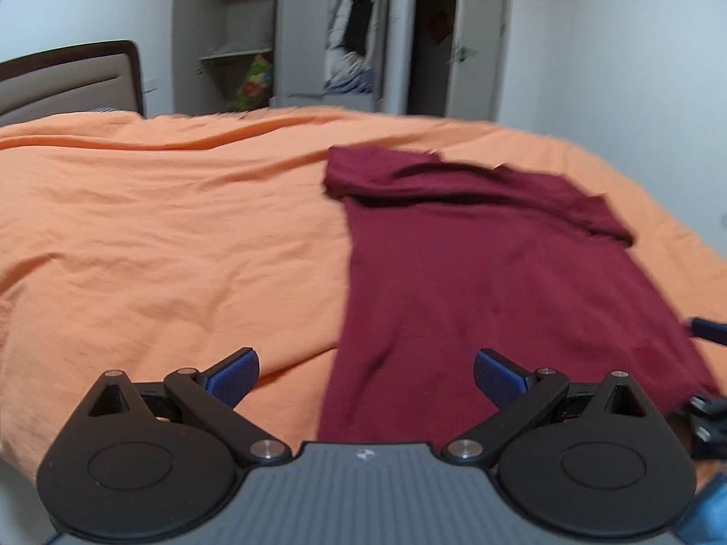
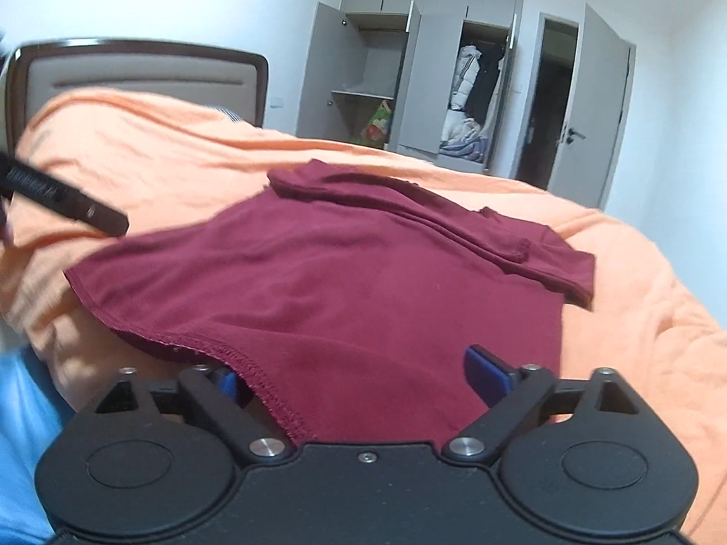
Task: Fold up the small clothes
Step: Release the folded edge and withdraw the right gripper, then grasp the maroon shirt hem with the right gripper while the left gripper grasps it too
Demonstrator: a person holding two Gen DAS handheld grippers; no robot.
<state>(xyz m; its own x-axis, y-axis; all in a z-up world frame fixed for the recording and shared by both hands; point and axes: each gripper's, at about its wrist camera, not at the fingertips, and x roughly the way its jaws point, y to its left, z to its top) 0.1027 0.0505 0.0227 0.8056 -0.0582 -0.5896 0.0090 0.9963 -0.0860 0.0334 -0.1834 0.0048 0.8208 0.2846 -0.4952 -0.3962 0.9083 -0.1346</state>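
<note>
Left tool (image 1: 365,374): jaws wide apart, nothing between them, hangs over near left edge of dark red shirt (image 1: 490,281)

Shirt lies flat on orange bed cover (image 1: 159,236), hem near tools, sleeves far end; long way runs away from tools, toward wardrobe (image 1: 327,32)

Right tool (image 2: 350,379): jaws wide apart, hem of shirt (image 2: 345,281) lies between pads, left pad partly under cloth, not pinched yet

Right tool nearer to hem; left tool just beside shirt side edge

My guess: next move needs both tools at hem corners, then lift hem away toward sleeves
</note>
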